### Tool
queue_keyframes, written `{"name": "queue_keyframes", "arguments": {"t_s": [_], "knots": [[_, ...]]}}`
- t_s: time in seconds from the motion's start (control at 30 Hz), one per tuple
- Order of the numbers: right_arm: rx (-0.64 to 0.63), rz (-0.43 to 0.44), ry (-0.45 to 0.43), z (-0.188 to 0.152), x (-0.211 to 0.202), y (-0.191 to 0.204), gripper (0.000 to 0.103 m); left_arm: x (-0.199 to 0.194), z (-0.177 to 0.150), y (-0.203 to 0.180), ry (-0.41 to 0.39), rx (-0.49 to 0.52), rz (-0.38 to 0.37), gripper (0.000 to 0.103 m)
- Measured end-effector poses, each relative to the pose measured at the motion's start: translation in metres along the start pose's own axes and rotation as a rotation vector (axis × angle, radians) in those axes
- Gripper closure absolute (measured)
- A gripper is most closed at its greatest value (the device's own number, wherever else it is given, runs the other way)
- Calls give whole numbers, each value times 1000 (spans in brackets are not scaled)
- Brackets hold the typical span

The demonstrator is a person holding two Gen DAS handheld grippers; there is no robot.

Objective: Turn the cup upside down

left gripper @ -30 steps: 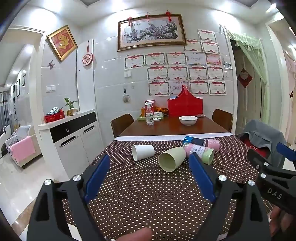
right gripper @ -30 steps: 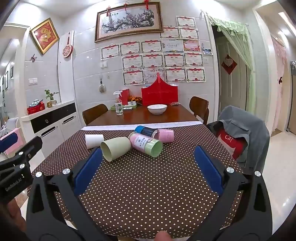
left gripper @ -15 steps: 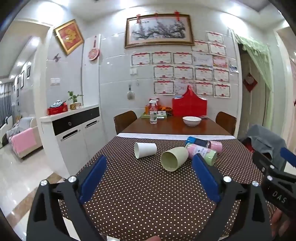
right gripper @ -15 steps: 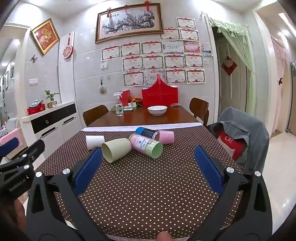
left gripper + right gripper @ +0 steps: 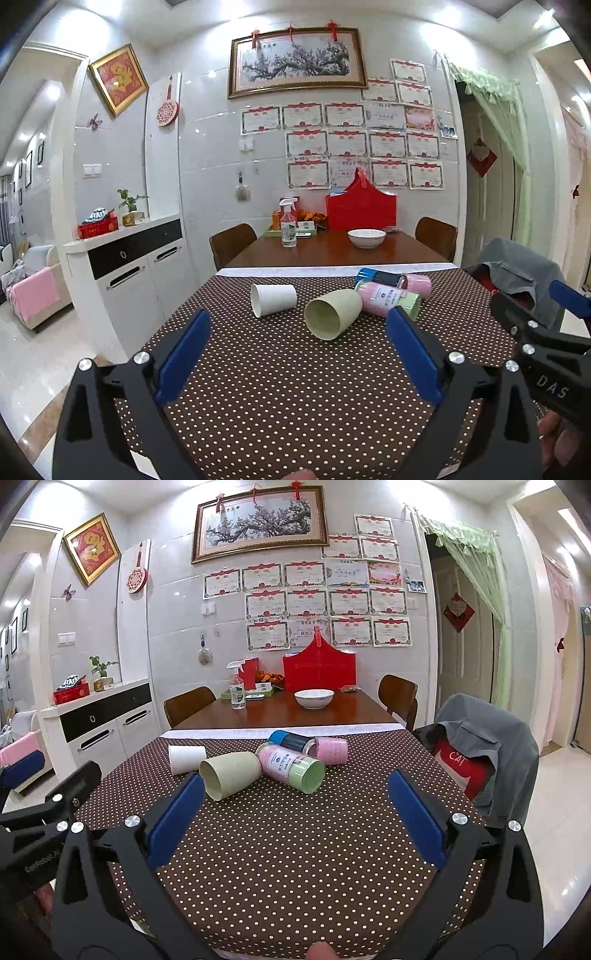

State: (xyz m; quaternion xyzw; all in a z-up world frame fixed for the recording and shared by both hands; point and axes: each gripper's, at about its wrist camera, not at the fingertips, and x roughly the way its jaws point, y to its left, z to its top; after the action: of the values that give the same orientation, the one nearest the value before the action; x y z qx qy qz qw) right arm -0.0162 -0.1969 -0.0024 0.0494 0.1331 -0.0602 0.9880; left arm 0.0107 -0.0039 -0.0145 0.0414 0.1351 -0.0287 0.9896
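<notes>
Several cups lie on their sides on the brown polka-dot tablecloth. A pale green cup has its mouth toward me. A white cup lies to its left. A pink and green cup, a blue cup and a small pink cup lie to its right. My left gripper is open and empty, short of the cups. My right gripper is open and empty, also short of them.
A wooden table behind holds a white bowl, a spray bottle and a red box. A chair with a grey jacket stands at the right. A white cabinet stands left.
Both grippers have shifted slightly; the left view rose and straightened so the cups sit lower and more centred. Cups have not moved. Both grippers stay open.
</notes>
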Motion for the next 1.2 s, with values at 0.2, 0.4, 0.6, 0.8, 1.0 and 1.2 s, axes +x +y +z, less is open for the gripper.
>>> {"name": "queue_keyframes", "arguments": {"t_s": [0.2,0.4,0.6,0.8,1.0,1.2], "knots": [[9,7,-5,2,2,-4,6,0,1,-1,3,2,26,4],[-12,12,-4,3,7,2,6,3,3,5,3,-15,50,4],[-31,14,-6,4,12,7,6,7,5,8,1,-17,53,4],[-43,12,-4,5,20,8,6,15,9,11,1,-21,63,4],[-40,12,-1,6,22,7,6,20,11,11,4,-24,59,4],[-43,11,-6,10,25,7,6,18,13,9,-9,-25,56,4]]}}
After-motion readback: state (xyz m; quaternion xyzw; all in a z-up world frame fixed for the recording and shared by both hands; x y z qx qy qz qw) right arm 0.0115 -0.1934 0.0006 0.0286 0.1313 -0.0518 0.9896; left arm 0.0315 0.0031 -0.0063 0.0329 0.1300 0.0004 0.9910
